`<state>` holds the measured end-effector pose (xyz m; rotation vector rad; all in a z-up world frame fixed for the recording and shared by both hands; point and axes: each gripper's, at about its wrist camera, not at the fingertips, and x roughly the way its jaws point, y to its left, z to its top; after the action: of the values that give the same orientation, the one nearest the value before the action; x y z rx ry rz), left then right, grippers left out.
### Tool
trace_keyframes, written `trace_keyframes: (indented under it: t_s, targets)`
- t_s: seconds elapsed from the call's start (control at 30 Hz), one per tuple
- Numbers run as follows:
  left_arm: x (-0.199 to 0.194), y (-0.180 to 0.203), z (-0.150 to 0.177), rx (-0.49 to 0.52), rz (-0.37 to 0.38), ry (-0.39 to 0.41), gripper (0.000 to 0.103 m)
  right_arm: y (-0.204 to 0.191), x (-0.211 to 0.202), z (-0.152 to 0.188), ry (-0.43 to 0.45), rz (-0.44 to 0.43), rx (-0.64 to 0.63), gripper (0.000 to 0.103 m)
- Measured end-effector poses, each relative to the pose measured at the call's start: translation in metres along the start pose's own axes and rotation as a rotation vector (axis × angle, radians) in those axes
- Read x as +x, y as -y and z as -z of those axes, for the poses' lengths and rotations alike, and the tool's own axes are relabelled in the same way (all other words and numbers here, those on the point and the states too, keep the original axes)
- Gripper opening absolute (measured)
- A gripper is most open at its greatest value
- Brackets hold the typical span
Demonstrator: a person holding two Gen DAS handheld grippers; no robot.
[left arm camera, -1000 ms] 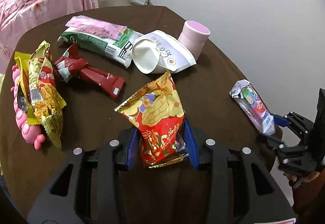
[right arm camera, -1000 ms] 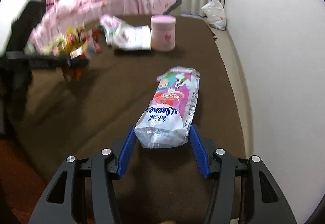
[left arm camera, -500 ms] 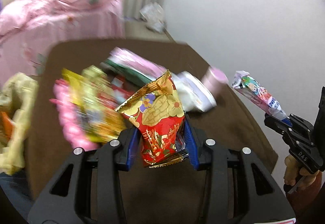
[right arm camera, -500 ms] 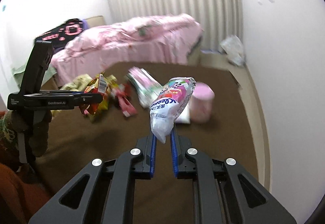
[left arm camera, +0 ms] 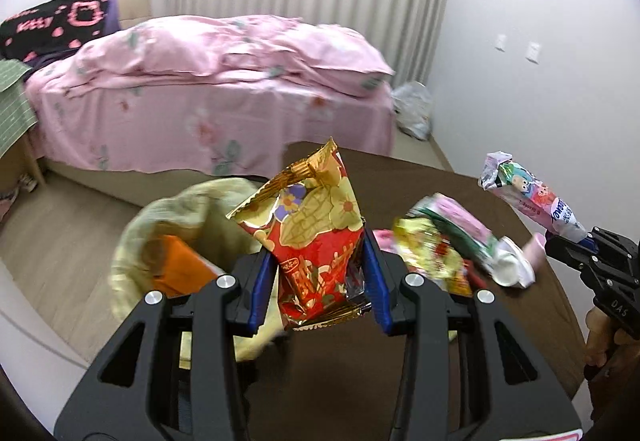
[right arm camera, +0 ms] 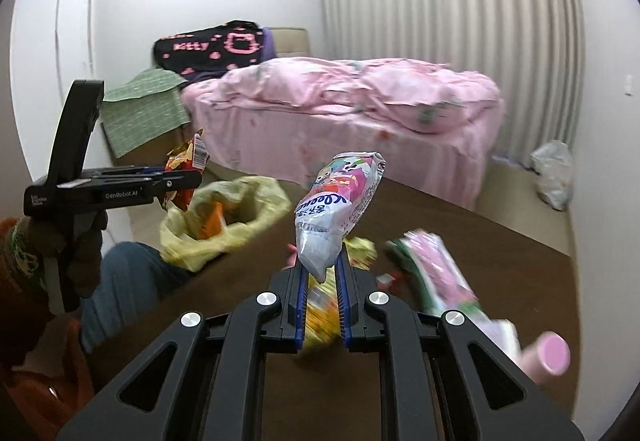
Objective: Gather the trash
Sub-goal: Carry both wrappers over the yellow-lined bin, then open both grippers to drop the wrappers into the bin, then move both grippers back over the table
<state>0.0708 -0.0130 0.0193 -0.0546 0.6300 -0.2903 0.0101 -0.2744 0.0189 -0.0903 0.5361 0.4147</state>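
Note:
My left gripper [left arm camera: 318, 265] is shut on a red and gold snack wrapper [left arm camera: 312, 237], held up in the air just right of the open yellow trash bag [left arm camera: 176, 225] beside the table. My right gripper [right arm camera: 322, 277] is shut on a pink and white Kleenex tissue pack [right arm camera: 336, 209], lifted above the brown table [right arm camera: 500, 253]. In the right wrist view the left gripper [right arm camera: 176, 181] with its wrapper [right arm camera: 188, 165] hovers over the yellow bag [right arm camera: 236, 217]. The right gripper [left arm camera: 576, 237] with the tissue pack [left arm camera: 532, 197] shows at the right edge of the left wrist view.
More wrappers [left arm camera: 448, 237] and a pink cup [right arm camera: 552, 357] lie on the table. An orange item [left arm camera: 176, 265] sits inside the yellow bag. A pink-covered bed [left arm camera: 224, 97] fills the background, with a white plastic bag [left arm camera: 414, 109] on the floor by the wall. A person's knee [right arm camera: 120, 281] is left of the table.
My right gripper closed on the tissue pack and lifted it off the table. Both grippers rose and swung left, carrying their items toward the yellow bag, which has come into view.

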Motion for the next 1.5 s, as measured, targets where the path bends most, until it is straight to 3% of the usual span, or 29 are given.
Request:
trace_keyframes:
  t_s: [0.3, 0.47, 0.7, 0.73, 0.77, 0.8, 0.83, 0.93, 1.13, 1.33, 1.5]
  targets:
    - [-0.004, -0.093, -0.001, -0.205, -0.070, 0.045, 0.039, -0.045, 0.070, -0.040, -0.088, -0.144, -0.054, 0.013]
    - [0.003, -0.120, 0.000, -0.277, -0.080, 0.058, 0.039, -0.079, 0.142, -0.058, -0.186, -0.253, -0.126, 0.013]
    - [0.047, -0.144, 0.006, -0.369, -0.044, -0.016, 0.039, -0.111, 0.241, -0.065, -0.337, -0.329, -0.206, 0.015]
    - [0.058, -0.148, 0.008, -0.385, -0.031, -0.044, 0.045, -0.117, 0.262, -0.061, -0.403, -0.310, -0.237, 0.023]
    - [0.065, -0.151, 0.010, -0.398, -0.027, -0.057, 0.053, -0.119, 0.271, -0.059, -0.413, -0.287, -0.253, 0.039]
    - [0.070, -0.155, 0.012, -0.406, -0.029, -0.060, 0.055, -0.120, 0.275, -0.058, -0.413, -0.281, -0.265, 0.047]
    - [0.072, -0.157, 0.014, -0.414, -0.033, -0.059, 0.058, -0.120, 0.279, -0.058, -0.410, -0.287, -0.270, 0.052]
    - [0.078, -0.167, 0.021, -0.446, -0.060, -0.057, 0.066, -0.116, 0.278, -0.058, -0.393, -0.289, -0.263, 0.053]
    - [0.074, -0.180, 0.030, -0.515, -0.083, -0.036, 0.066, -0.106, 0.270, -0.050, -0.379, -0.245, -0.260, 0.053]
    - [0.062, -0.159, 0.023, -0.446, -0.078, -0.012, 0.066, -0.079, 0.227, -0.056, -0.281, -0.161, -0.188, 0.053]
    - [0.061, -0.114, 0.017, -0.346, -0.011, -0.023, 0.066, -0.041, 0.167, -0.046, -0.175, -0.065, -0.121, 0.059]
